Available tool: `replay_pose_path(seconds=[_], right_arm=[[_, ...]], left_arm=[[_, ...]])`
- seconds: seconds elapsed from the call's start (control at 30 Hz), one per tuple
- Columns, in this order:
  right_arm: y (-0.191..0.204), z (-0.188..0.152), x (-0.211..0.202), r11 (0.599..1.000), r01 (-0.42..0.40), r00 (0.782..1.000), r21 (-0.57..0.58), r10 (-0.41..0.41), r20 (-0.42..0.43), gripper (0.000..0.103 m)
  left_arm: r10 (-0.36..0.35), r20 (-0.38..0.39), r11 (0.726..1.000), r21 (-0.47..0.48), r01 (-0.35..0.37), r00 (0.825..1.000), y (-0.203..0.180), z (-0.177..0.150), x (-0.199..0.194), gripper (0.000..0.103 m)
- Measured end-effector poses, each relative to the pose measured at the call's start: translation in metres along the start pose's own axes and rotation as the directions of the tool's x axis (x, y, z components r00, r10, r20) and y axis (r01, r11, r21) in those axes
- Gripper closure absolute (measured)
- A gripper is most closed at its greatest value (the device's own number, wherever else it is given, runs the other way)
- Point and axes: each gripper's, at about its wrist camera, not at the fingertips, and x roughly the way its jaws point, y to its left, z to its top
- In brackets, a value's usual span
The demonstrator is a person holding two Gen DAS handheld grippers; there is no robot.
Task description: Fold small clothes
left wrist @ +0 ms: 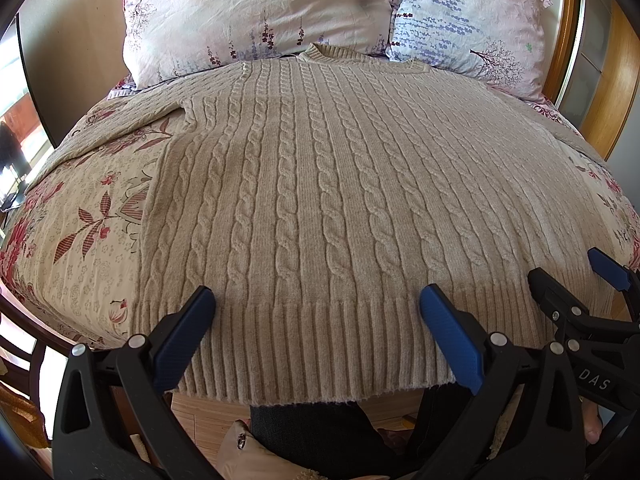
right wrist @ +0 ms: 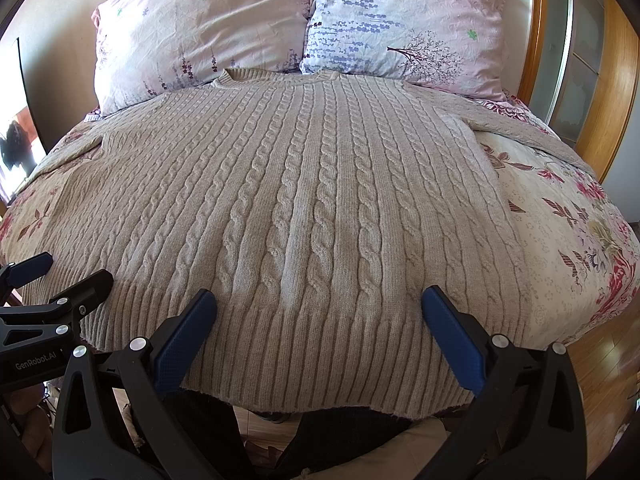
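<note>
A beige cable-knit sweater (left wrist: pixel 320 184) lies flat on the bed, collar toward the pillows, ribbed hem hanging over the near bed edge; it also shows in the right wrist view (right wrist: pixel 312 200). Its sleeves spread out to the left (left wrist: pixel 100 128) and right (right wrist: pixel 532 132). My left gripper (left wrist: pixel 316 300) is open and empty, its blue pads wide apart just above the hem. My right gripper (right wrist: pixel 318 300) is open and empty too, over the hem further right. The right gripper also shows in the left wrist view (left wrist: pixel 576 280), and the left gripper in the right wrist view (right wrist: pixel 60 276).
Two floral pillows (left wrist: pixel 248 12) (left wrist: pixel 472 28) lean at the head of the bed. The floral bedsheet (left wrist: pixel 80 220) shows on both sides of the sweater. A wooden bed frame (right wrist: pixel 616 92) curves at the right. Wooden floor and the person's legs (left wrist: pixel 312 432) are below the hem.
</note>
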Motion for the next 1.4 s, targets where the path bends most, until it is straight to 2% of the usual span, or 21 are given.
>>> replay_pose_path(seconds=[0.67,0.97,1.13,1.2,1.3,1.4], right_arm=[[0.0,0.001,0.001,1.0,-0.009,1.0,-0.016,0.009,0.011,0.001],[-0.013,0.002,0.004,0.991,-0.093,0.992,-0.101,0.101,0.074,0.001],[-0.02,0.009,0.007,0.986,-0.125,0.989,-0.112,0.133,0.065,0.001],[-0.025,0.016,0.008,0.986,-0.139,0.988,-0.092,0.145,0.06,0.001],[-0.042,0.035,0.01,0.988,-0.153,0.986,-0.028,0.155,0.067,0.001],[-0.076,0.063,0.01,0.984,-0.16,0.983,0.076,0.152,0.104,0.001]], left_arm=[[-0.002,-0.024,1.0,0.009,0.002,1.0,0.001,0.005,0.003,0.002],[-0.005,-0.04,0.999,0.05,0.007,0.999,0.0,0.01,0.004,0.002],[-0.004,0.01,0.997,0.071,0.004,1.0,0.004,0.03,0.003,0.002],[-0.036,0.031,0.998,0.061,0.034,0.999,0.009,0.042,0.004,0.002],[-0.106,0.05,0.994,0.026,0.104,0.993,0.019,0.066,0.009,0.002],[-0.106,0.06,0.994,0.037,0.104,0.993,0.019,0.092,0.016,0.002]])
